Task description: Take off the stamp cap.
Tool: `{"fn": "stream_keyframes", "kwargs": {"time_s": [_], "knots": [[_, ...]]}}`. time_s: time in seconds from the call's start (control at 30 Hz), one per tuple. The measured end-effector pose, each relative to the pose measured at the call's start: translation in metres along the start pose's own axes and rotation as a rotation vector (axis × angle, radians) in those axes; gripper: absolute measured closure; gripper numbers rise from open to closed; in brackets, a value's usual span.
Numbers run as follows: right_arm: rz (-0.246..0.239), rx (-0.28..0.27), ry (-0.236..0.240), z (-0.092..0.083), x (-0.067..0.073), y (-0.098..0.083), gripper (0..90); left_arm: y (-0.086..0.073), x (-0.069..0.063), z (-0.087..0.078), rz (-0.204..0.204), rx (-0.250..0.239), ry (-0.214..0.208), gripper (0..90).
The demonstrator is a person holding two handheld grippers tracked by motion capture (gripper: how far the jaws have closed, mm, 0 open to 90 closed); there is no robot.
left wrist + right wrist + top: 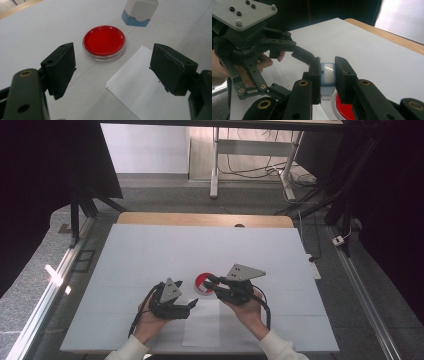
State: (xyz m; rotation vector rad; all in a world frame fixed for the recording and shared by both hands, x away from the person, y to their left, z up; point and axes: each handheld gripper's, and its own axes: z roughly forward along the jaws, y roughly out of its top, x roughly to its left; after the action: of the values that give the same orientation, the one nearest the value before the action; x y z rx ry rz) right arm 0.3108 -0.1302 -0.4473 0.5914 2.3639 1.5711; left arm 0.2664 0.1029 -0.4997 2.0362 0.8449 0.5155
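A round red dish (201, 281) with a clear rim lies on the white table cover, and the left gripper view has this dish (103, 42) just beyond its jaws. My left gripper (193, 303) is open, its jaws (113, 56) wide apart over the cover and the paper's corner, nothing between them. My right gripper (208, 282) is shut on a small blue-and-white block (328, 75), held just above the dish (344, 108). From the left gripper view the block (140, 12) hangs behind the dish. The left gripper (289, 53) sits close to the right one's left.
A white sheet of paper (202, 325) lies near the table's front edge, between the hands, and its corner (140, 82) reaches under my left jaws. The white cover (150, 255) spreads over a wooden table (200, 218). Dark stands and cables flank both sides.
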Motion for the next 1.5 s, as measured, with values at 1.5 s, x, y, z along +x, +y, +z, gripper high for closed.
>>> {"fn": "stream_keyframes", "kwargs": {"time_s": [1.5], "knots": [[0.035,-0.003,-0.025,0.002,-0.003,-0.005,75.1,0.024,-0.017,0.032,0.066,-0.013,-0.001,38.6]]}}
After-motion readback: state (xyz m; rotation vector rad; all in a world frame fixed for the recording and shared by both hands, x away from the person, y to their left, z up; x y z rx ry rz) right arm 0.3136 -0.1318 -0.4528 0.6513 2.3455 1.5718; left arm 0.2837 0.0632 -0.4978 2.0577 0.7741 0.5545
